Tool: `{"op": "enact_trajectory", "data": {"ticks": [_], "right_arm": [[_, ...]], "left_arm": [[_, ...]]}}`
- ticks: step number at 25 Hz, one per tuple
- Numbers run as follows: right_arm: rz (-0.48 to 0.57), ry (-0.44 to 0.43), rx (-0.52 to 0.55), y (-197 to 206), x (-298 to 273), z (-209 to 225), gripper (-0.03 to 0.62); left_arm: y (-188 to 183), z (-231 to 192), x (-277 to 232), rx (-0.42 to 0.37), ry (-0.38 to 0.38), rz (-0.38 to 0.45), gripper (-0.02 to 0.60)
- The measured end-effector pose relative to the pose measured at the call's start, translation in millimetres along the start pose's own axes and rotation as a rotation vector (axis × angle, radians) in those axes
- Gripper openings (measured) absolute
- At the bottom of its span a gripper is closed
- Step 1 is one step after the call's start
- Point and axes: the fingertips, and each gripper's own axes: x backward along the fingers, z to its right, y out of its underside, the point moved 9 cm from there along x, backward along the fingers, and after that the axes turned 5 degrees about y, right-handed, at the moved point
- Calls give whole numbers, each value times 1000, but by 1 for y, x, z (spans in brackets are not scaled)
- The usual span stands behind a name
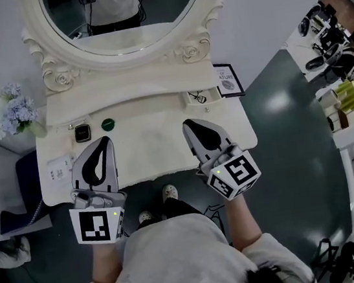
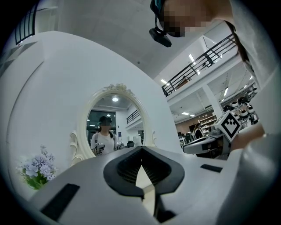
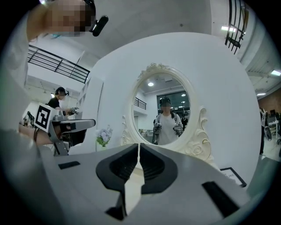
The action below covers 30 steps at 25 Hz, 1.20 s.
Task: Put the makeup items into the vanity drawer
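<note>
Green disc (image 1: 108, 123) only in head view, left gripper (image 2: 141, 149), right gripper (image 3: 138, 146) closed

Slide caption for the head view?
Left gripper and right gripper, both shut and empty, hover above the cream vanity top, makeup items lying near the mirror.

Large lab-type hall w/ mezzanine railing (image 2: 199, 59), stocked shelves (image 1: 348, 95) (vanity (image 1: 152, 149) set vs. bare partition wall (image 3: 219, 88)).

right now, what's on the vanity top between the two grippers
Nothing: in the head view the stretch of vanity top between the left gripper and the right gripper is bare. The round green item lies farther back.
</note>
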Motion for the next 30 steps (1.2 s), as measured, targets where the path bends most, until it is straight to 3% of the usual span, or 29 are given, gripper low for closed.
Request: {"op": "enact_trajectory", "data": {"ticks": [30], "right_arm": [[127,49,9,-21,41,-60,28]], "left_arm": [[-8,0,42,-3,53,48,14]]}}
